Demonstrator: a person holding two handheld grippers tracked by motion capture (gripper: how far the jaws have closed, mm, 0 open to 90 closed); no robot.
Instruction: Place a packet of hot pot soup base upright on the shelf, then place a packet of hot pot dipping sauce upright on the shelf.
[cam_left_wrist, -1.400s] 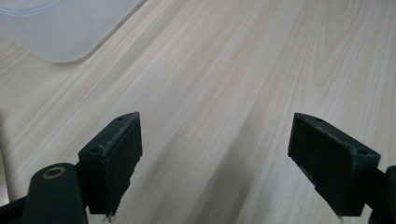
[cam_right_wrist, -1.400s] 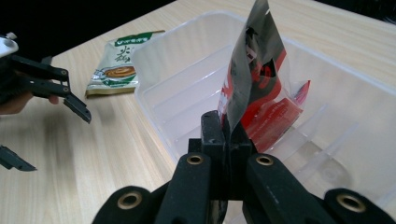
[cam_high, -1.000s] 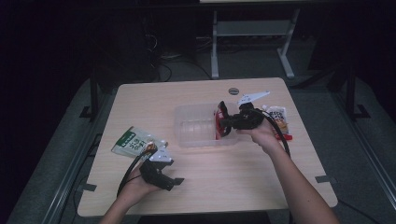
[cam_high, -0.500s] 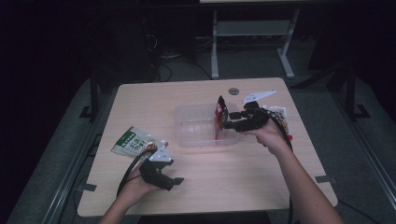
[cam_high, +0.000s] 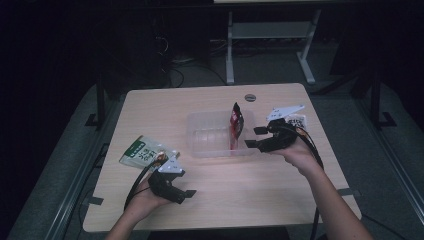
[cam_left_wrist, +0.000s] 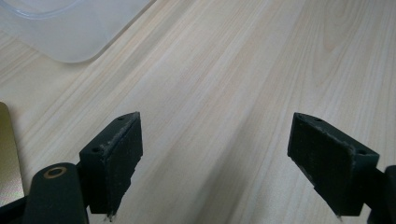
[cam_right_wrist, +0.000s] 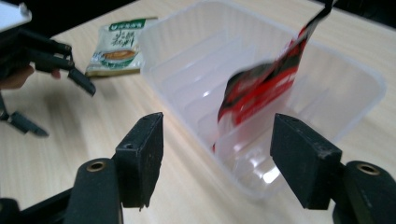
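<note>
While red packet (cam_right_wrist: 261, 88) blurs, high view sharp

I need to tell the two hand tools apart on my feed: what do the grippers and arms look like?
Both are black, each with two flat, blocky black jaws. The left gripper carries a pale grey three-cornered plate on top and trails a dark cable along the forearm. The right gripper has the same kind of plate, and its dark cable loops down past the wrist. Both forearms are bare, with no sleeves in sight.
</note>
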